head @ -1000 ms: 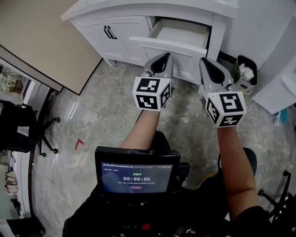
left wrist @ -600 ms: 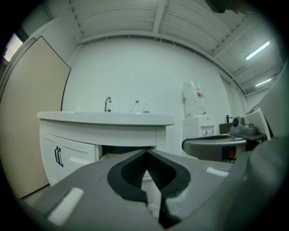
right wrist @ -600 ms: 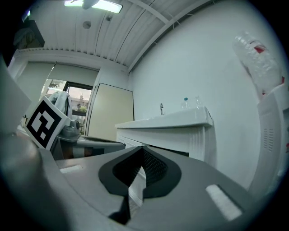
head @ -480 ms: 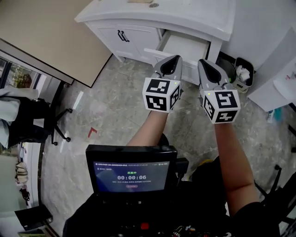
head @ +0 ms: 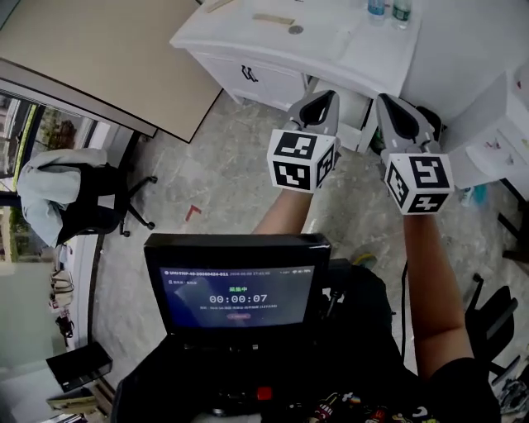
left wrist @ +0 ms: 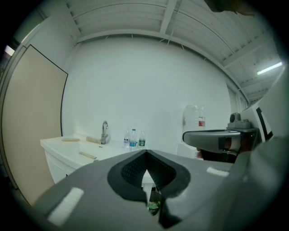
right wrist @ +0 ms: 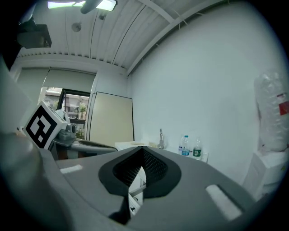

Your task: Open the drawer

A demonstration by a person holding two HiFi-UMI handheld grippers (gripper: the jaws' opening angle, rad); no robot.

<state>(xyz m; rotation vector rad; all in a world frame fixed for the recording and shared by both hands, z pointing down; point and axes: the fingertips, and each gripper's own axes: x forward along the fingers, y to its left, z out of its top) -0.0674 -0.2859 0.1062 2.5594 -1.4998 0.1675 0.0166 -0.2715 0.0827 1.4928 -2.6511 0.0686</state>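
A white cabinet (head: 273, 41) stands at the top of the head view. Its open drawer (head: 357, 111) shows only as a white strip between my two grippers; the rest is hidden behind them. My left gripper (head: 328, 99) is held up in front of the cabinet, shut and empty. Just to its right my right gripper (head: 387, 102) is also shut and empty. In the left gripper view the jaws (left wrist: 146, 157) meet at a point over the counter (left wrist: 86, 151). The right gripper's jaws (right wrist: 142, 155) are pressed together too. Neither gripper touches the drawer.
Water bottles (head: 388, 10) and a tap (left wrist: 104, 131) are on the counter. A beige panel (head: 107, 49) leans at the left. An office chair with a jacket (head: 74, 190) stands at the left, a monitor (head: 237, 285) below, and a water dispenser (right wrist: 273, 113) at the right.
Both shut grippers have risen and drawn back from the open drawer. The cabinet has slid up and away in the head view, and the drawer is now mostly hidden behind them.
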